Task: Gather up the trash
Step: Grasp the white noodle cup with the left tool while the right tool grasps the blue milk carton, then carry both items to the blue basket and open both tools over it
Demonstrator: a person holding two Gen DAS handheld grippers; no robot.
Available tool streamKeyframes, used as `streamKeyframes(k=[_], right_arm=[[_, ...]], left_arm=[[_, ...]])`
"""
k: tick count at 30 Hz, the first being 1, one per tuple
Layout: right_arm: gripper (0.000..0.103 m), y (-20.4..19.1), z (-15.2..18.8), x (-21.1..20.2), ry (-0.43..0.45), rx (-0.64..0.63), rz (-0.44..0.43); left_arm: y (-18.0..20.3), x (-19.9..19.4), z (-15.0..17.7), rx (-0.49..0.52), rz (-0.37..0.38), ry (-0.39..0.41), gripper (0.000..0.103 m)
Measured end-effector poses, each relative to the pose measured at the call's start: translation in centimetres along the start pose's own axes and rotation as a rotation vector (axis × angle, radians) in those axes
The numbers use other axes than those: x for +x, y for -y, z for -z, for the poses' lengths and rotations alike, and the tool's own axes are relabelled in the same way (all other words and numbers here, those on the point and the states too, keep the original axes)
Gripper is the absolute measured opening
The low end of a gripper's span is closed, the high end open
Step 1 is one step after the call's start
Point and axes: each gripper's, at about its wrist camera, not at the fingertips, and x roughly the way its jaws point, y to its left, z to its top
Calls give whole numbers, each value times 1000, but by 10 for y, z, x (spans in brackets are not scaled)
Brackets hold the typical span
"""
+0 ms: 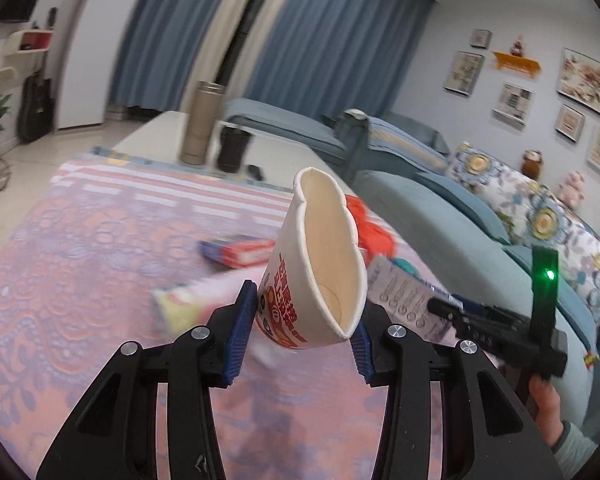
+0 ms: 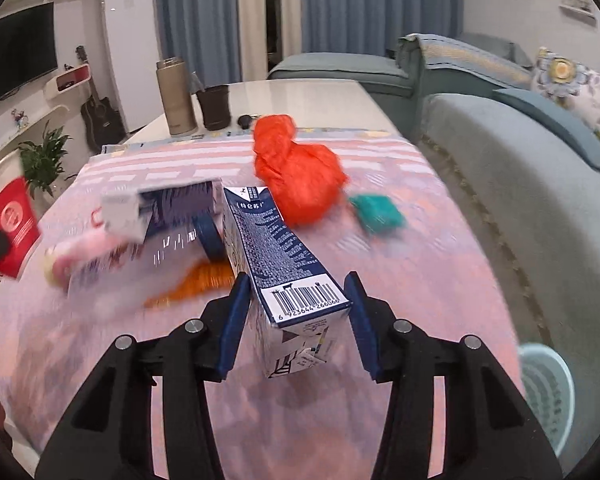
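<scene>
My left gripper point(image 1: 304, 320) is shut on a squashed white paper noodle cup point(image 1: 320, 264) with red print. It holds the cup tilted above the pink tablecloth point(image 1: 80, 260), mouth turned right. My right gripper point(image 2: 298, 292) is shut on a blue and white milk carton point(image 2: 284, 264), barcode end toward the camera, held just above the cloth. More trash lies ahead of it: a crumpled orange bag point(image 2: 300, 176), a teal scrap point(image 2: 378, 210), a blue box point(image 2: 172, 204), a pink wrapper point(image 2: 84, 252) and an orange scrap point(image 2: 196, 284).
A light blue waste basket point(image 2: 548, 392) stands on the floor at the lower right, beside the teal sofa point(image 2: 520, 184). A metal thermos point(image 2: 176, 96) and a dark cup point(image 2: 214, 106) stand at the table's far end. A hand point(image 1: 544, 404) holds the right gripper's handle.
</scene>
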Motion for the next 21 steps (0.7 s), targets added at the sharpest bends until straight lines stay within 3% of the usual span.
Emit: streamKeyframes(k=[6,9,12,15,21], right_arm=[[47,22,55,-51,-48,47,31],[47,29,75,-59,-72,107,-38],[49,28,79,-58,-105,105,-61],[59,21,69,-53,-125,64,-68],[59,11,58,-28,-201,5,-83]], left_arm=[[44,9,16,59,80,-56,41],[61,18,25,80,119,-89,41],[71,25,33,89,138,-119,41],[74,32,36,96,143,-140,41],[77,44,41,113,148,-173,41]])
